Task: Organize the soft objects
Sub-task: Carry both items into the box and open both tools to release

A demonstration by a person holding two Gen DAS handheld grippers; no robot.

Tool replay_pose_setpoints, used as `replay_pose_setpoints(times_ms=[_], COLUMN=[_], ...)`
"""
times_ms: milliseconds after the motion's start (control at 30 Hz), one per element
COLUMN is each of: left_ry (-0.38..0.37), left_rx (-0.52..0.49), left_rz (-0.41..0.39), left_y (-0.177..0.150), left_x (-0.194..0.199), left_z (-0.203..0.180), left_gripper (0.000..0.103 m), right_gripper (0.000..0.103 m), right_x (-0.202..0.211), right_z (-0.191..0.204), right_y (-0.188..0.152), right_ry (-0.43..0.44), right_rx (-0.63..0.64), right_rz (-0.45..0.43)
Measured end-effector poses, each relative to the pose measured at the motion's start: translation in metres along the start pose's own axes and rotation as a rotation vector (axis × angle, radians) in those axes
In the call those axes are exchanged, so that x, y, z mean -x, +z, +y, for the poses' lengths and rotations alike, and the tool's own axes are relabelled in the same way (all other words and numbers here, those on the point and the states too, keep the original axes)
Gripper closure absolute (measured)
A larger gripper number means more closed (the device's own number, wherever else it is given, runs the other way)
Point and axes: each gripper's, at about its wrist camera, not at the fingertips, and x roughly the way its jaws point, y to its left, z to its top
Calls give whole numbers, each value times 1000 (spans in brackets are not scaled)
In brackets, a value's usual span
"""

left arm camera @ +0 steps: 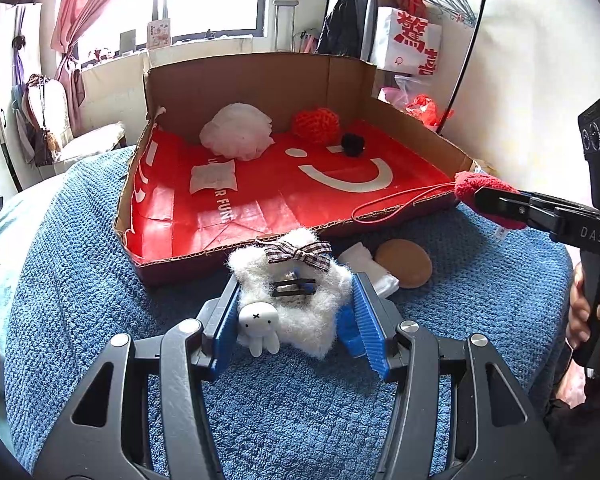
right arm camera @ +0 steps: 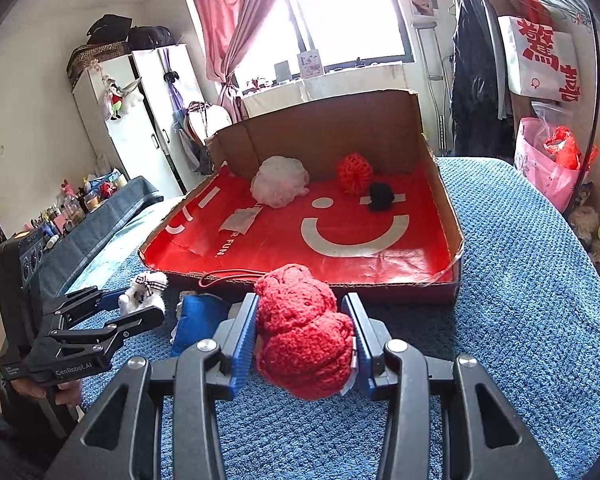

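**Both grippers loaded, tray ahead at twelve o'clock**

The left gripper [left arm camera: 296, 312] is clamped on a white fluffy plush [left arm camera: 296, 280] with a checked bow and a small white bunny charm [left arm camera: 259, 322]; the plush fills the gap between the blue pads, held above the blue knitted blanket [left arm camera: 80, 280]. The cardboard tray [left arm camera: 260, 76] lies just beyond it, at twelve o'clock from the fingers, so the carry is judged to run straight forward over the near wall.

The right gripper [right arm camera: 302, 332] squeezes a red fuzzy plush [right arm camera: 304, 332] — its long axis runs roughly along the fingers, and its red cord already trails over the tray's near edge. This hand looks the nearer of the two.

Inside the tray, on a red smiley liner [left arm camera: 300, 200]: a white mesh pouf [left arm camera: 236, 132] at eleven o'clock, a white pad [left arm camera: 214, 178] before it, an orange mesh pouf [left arm camera: 315, 124] and a black pompom [left arm camera: 353, 144] at one o'clock.
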Motion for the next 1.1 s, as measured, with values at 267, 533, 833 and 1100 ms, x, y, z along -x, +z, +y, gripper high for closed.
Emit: replay_pose_setpoints(times_ms=[267,533,833,1100], left_ry=[-36,-59,-87,-73], left_rx=[-23,-103,-78,-71], left_rz=[-12,76,237,311], left_y=[22,94,138,141], left_x=[-5,-61,-139,-180], left_z=[-1,8,21,24], left_gripper=[52,52,52,52], right_gripper=[58,58,58,58], right_x=[-2,-77,-154,-191], right_z=[-10,-30,-46,-45], right_y=[34,109,134,134], right_ry=[36,2,-107,-150], right_rx=[-37,-48,-42,-4], right_rz=[-56,56,217,312])
